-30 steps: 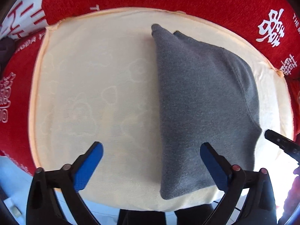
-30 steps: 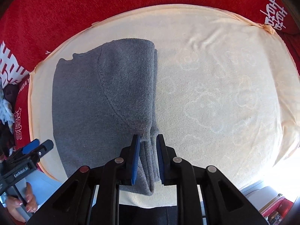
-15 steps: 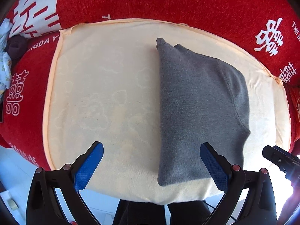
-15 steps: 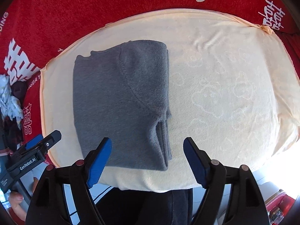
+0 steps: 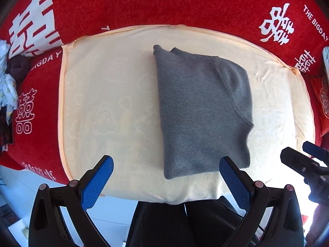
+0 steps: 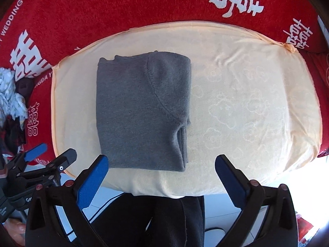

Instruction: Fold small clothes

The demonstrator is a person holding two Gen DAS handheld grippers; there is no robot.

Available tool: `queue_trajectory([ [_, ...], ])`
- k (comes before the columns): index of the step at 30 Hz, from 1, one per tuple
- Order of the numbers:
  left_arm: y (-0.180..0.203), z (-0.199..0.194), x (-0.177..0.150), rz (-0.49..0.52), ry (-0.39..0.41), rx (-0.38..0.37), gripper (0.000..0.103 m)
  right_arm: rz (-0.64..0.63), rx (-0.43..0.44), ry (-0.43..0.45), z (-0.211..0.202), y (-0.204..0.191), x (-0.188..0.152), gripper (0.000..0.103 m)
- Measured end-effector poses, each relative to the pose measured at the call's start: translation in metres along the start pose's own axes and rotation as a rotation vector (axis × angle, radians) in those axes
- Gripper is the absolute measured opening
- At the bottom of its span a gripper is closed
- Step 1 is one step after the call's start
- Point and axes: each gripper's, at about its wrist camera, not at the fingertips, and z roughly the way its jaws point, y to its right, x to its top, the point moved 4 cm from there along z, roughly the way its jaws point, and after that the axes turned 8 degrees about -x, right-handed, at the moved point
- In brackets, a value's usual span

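Grey fleece garment, folded into a thick rectangle with its layered edges stacked at one corner, is lying flat on the cream terry-cloth cushion, left of the cushion's centre in the right wrist view, presumably so it is keeping its fold unaided. Red plush cover with white printed characters is bordering the cushion behind. Right gripper is hanging above the cushion's near edge; its jaws have just been opening and are gripping nothing. Left gripper is likewise gaping, empty.
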Motion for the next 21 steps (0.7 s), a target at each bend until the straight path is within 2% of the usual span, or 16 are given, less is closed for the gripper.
queue_trajectory([
  [6,0.003,-0.026,0.002,-0.028,0.026,-0.001,0.103,0.024,-0.01,0.008,-0.015,0.008,0.004,0.103],
  [21,0.003,-0.041,0.004,-0.042,0.032,0.018,0.103,0.014,-0.015,0.004,-0.026,0.006,0.014,0.103],
])
